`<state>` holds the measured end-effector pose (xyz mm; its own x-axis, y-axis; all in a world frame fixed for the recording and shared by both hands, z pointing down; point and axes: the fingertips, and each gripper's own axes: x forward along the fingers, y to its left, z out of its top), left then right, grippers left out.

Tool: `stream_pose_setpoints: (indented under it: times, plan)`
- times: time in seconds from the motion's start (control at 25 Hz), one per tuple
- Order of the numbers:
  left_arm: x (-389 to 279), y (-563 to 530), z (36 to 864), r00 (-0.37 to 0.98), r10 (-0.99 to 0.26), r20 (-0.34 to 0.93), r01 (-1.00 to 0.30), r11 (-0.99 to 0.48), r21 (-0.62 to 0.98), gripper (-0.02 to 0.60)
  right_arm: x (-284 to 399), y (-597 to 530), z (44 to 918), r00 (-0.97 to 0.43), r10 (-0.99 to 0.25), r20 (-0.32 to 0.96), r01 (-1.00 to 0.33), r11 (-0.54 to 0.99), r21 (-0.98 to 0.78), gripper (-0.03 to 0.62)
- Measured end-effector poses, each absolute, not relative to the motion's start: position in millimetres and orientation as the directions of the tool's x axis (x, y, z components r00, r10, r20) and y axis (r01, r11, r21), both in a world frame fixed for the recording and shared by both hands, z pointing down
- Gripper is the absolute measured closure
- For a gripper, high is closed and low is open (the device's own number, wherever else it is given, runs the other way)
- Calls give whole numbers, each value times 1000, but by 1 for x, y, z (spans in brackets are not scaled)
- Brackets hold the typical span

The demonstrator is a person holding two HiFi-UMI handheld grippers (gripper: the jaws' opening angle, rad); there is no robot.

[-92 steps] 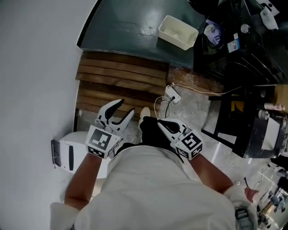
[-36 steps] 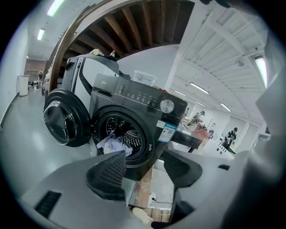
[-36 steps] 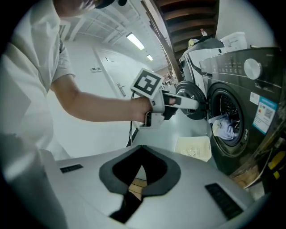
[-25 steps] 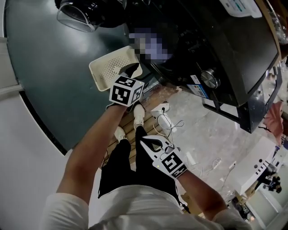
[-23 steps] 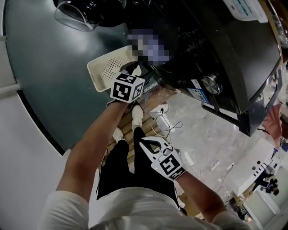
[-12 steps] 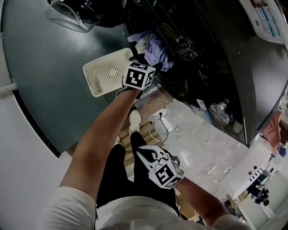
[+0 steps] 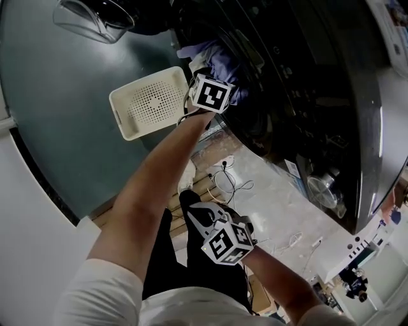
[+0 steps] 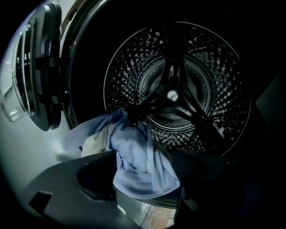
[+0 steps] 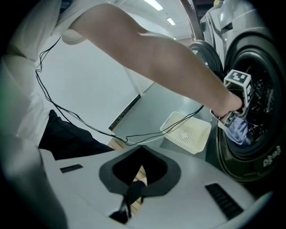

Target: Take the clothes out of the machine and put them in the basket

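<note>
A light blue and white bundle of clothes (image 8: 138,156) hangs over the lower rim of the machine's drum (image 8: 178,58); in the head view the clothes (image 7: 223,60) lie in the dark opening. My left gripper (image 8: 145,174) is at the drum mouth. Its jaws are opening, one on each side of the bundle, and the pads do not press on it. The cream perforated basket (image 7: 150,102) sits on the floor left of the machine. My right gripper (image 7: 193,210) hangs low by the person's legs, shut with nothing in it (image 9: 132,193).
The round glass door (image 7: 95,16) stands swung open at the upper left, also at the left of the left gripper view (image 8: 38,67). A white cable and power strip (image 7: 223,178) lie on the pale floor beside wooden slats. The dark machine front fills the right.
My left gripper has moved from over the basket down to the drum mouth and its fingers have spread. The right gripper has sunk lower beside the legs. The clothes have not moved.
</note>
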<state>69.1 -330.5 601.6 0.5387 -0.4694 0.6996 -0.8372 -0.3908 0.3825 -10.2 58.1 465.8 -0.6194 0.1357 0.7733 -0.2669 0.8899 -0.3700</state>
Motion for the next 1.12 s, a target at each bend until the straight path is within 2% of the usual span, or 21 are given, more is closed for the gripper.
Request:
stream_pose_setpoints:
  times: [0.32,0.56,0.8,0.96,1.12]
  plan:
    - [70,-363,619,461,-505,730,-887,-279,367,192,-9,42,489,-593,185,784,-218,900,-378,591]
    - [73,-362,655,433,-445,784,-901,-201,384,189,2,52,493,-581,236,779,-229,871,-435,591]
    - [72,-360,674,407,-424,809,-912,-242,332,195,21,62,501,-562,263,784,-251,850,-464,591]
    - [74,-356,677,424,-417,804,-904,-258,342,313,28,58,505,-559,255,789,-273,842,-465,591]
    - [66,-354,678,449,-447,774,-893,-238,381,376,26,57,504,-571,257,780,-266,841,-472,591]
